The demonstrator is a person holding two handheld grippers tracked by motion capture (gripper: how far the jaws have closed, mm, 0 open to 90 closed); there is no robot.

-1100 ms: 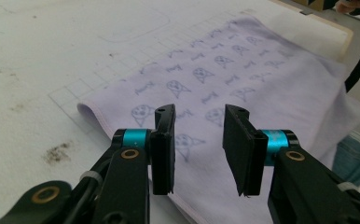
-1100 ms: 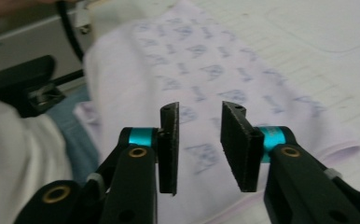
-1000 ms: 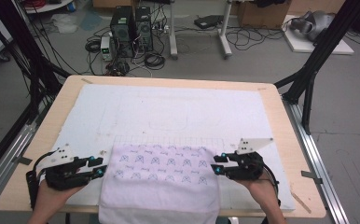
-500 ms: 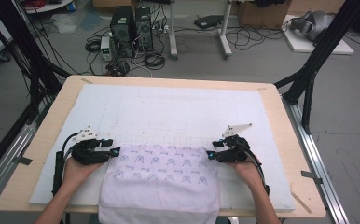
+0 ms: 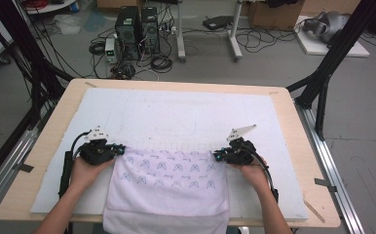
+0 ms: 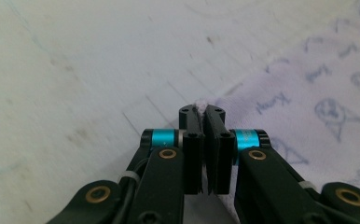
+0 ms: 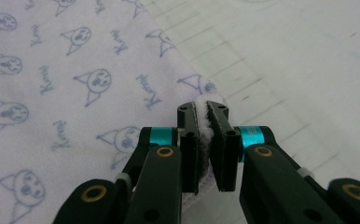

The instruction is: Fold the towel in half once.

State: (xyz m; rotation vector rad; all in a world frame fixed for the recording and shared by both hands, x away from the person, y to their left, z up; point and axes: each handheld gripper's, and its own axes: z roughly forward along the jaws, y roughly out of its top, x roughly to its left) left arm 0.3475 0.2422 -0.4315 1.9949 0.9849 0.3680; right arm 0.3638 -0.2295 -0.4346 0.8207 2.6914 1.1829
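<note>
- Printed lilac towel point(image 5: 169, 190) lies flat on the white mat point(image 5: 186, 117), near edge hanging off the table's front.
- Left gripper point(image 5: 120, 150) is at the far-left corner; its jaws have just been closing and now stand together, pinching a thin sliver of towel edge point(image 6: 201, 103).
- Right gripper point(image 5: 216, 156) is at the far-right corner; its jaws have also just been closing, and are clamped on a thicker tuft of cloth point(image 7: 205, 122).
- Risk: the left bite looks shallow. A quick lift or pull could slip that corner out, leaving the towel hanging from one side.
- Risk: uneven pull between hands would skew the far edge and wrinkle the fold.
- Risk: the overhanging near edge adds drag; its weight may pull the cloth towards the person once the far edge is raised.
- Risk: jaws may have caught the mat beneath; cannot tell.
</note>
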